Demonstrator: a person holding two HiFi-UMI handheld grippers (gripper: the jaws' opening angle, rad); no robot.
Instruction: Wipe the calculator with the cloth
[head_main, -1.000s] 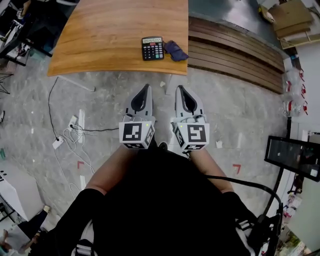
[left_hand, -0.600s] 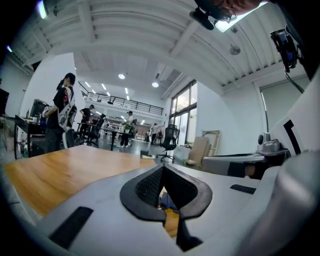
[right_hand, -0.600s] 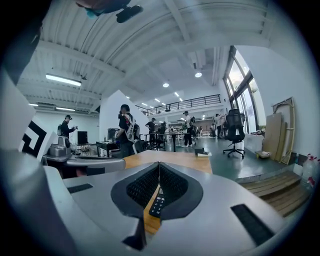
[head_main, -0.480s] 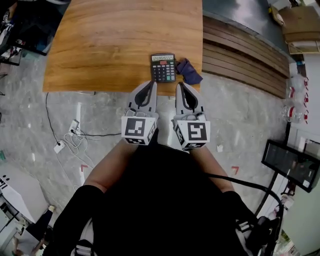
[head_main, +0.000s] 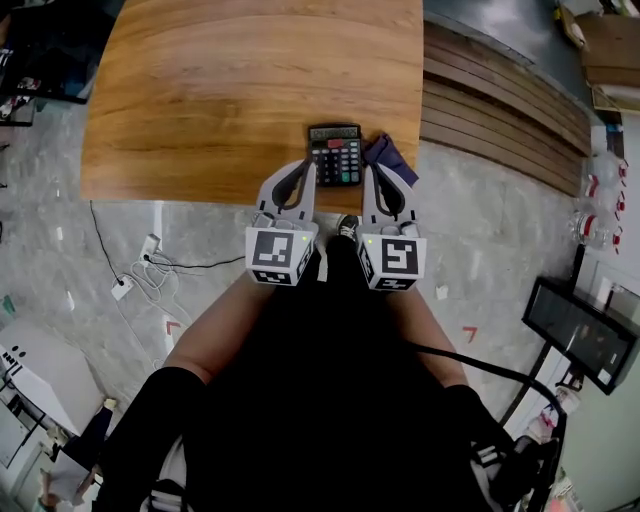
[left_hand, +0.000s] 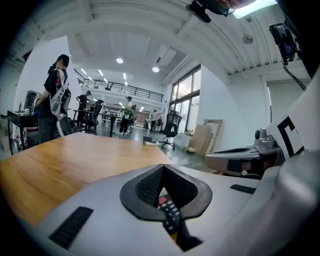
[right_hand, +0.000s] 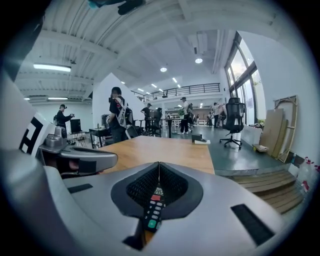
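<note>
Lying at the table's (head_main: 220, 100) near edge, the calculator (head_main: 336, 155) is flanked by left gripper (head_main: 306, 165) and right gripper (head_main: 368, 170), both closed, empty; cloth (head_main: 393, 153) is seen just right.

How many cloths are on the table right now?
1. The dark blue cloth lies at the table's near edge, just right of the calculator, partly behind the right claw. The head view cuts off the table's far end, so another could be hidden.
</note>
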